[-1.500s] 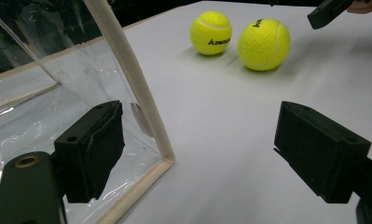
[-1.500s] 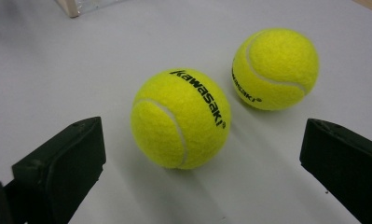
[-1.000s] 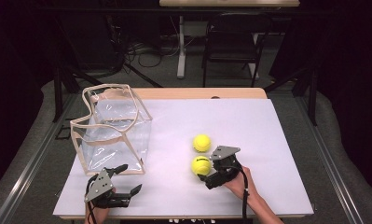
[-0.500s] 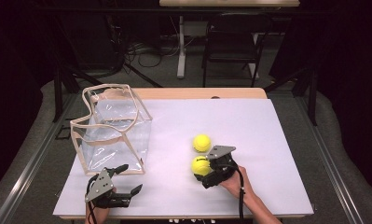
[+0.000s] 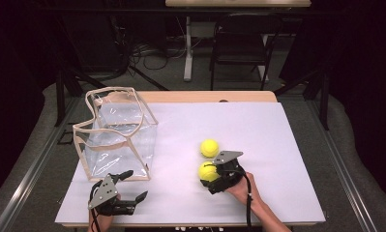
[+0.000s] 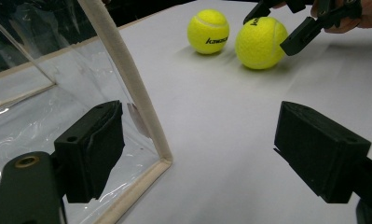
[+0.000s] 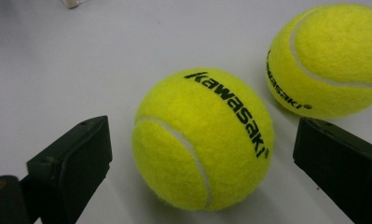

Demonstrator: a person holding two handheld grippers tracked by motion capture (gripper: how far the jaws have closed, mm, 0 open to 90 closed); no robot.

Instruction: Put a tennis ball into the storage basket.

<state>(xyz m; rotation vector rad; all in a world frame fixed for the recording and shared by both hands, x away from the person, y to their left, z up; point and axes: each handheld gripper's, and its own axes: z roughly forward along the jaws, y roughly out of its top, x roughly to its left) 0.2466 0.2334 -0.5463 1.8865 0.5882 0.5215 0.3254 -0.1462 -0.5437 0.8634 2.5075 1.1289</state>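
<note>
On white table (image 5: 287, 145), right gripper (image 5: 211, 180) jaws closing around near tennis ball (image 7: 202, 140), untouched, left gripper (image 5: 132, 186) jaws apart

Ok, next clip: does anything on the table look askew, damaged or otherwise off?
Only the clear bag stands out: its soft walls sag and its trimmed rim buckles inward, so the opening is lopsided. Both tennis balls sit intact on the white table, and the right tongs straddle the nearer ball, gaps showing either side. Nothing spilled.
</note>
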